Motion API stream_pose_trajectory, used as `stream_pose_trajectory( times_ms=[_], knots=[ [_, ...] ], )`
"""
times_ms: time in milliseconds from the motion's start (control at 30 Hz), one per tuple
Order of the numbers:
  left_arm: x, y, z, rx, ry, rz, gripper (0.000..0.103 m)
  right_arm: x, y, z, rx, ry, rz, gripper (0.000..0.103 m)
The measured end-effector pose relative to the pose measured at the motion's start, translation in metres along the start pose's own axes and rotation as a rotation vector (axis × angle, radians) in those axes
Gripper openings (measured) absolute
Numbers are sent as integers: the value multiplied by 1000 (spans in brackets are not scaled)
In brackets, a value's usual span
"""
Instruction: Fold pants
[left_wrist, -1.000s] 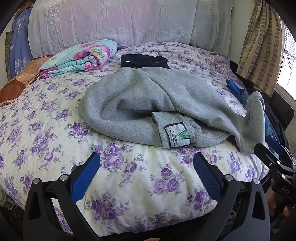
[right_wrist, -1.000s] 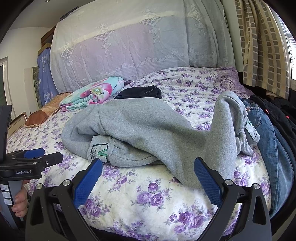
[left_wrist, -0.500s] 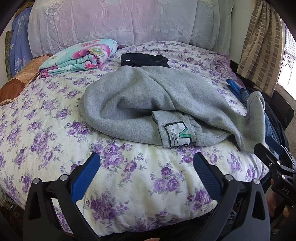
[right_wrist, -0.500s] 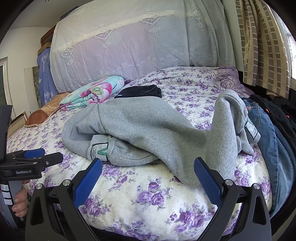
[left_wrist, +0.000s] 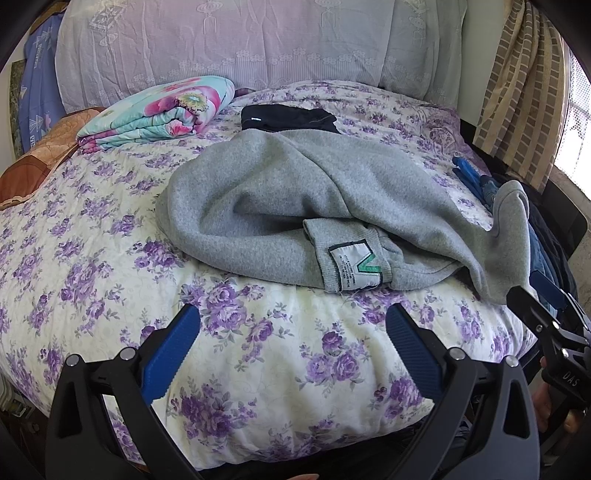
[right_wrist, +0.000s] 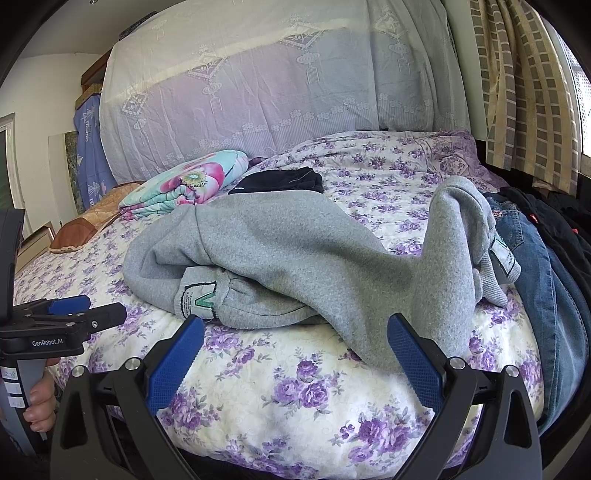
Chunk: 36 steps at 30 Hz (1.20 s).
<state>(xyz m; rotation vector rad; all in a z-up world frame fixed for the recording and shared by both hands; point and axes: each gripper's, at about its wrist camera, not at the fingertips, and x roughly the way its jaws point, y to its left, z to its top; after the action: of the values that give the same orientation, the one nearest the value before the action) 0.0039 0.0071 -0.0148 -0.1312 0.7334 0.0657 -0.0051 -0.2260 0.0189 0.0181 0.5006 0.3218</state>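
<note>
1. The grey pants (left_wrist: 295, 206) lay in a loose, crumpled heap on the near half of the bed (left_wrist: 110, 236), unfolded, with one cuff turned up to show a white label with a green mark (left_wrist: 354, 266).
2. One leg trailed toward the bed's right edge and rose in a hump (right_wrist: 458, 221) beside a pile of blue jeans (right_wrist: 532, 258) and dark clothes (right_wrist: 569, 225).
3. The left tongs (left_wrist: 291, 354) hovered over the flowered bedspread just short of the pants — their 2 blue pads spread wide, holding nothing.
4. The right tongs (right_wrist: 295, 354) were likewise wide apart and empty, their pads just in front of the heap's near edge, the left pad close below the labelled cuff.
5. Each tool showed in the other's view: the right one at the right rim of the left wrist view, the left one at the left rim of the right wrist view, with a hand (right_wrist: 38, 404) wrapped round its grip.
6. Behind the pants lay a folded black garment (left_wrist: 288, 116), its near edge touching or tucked under the grey fabric.
7. Farther left sat a folded floral blanket (left_wrist: 159, 110) — teal and pink — near the lace-draped headboard (left_wrist: 258, 40).
8. A checked curtain (right_wrist: 524, 85) hung at the right.
</note>
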Motion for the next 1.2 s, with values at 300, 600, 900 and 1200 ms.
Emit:
stream_pose_trajectory(
  times_ms=[300, 600, 900, 1200],
  knots=[
    [0, 0, 0, -1, 1, 0, 98, 1, 2, -2, -3, 2, 2, 99],
    [1, 0, -2, -2, 6, -1, 98, 2, 4, -6, 1, 11, 3, 99],
    [6, 4, -8, -25, 32, -19, 98, 5, 1, -6, 17, 28, 12, 99],
    [19, 33, -4, -113, 66, -39, 98, 8, -48, 2, 133, 13, -56, 99]
  ],
)
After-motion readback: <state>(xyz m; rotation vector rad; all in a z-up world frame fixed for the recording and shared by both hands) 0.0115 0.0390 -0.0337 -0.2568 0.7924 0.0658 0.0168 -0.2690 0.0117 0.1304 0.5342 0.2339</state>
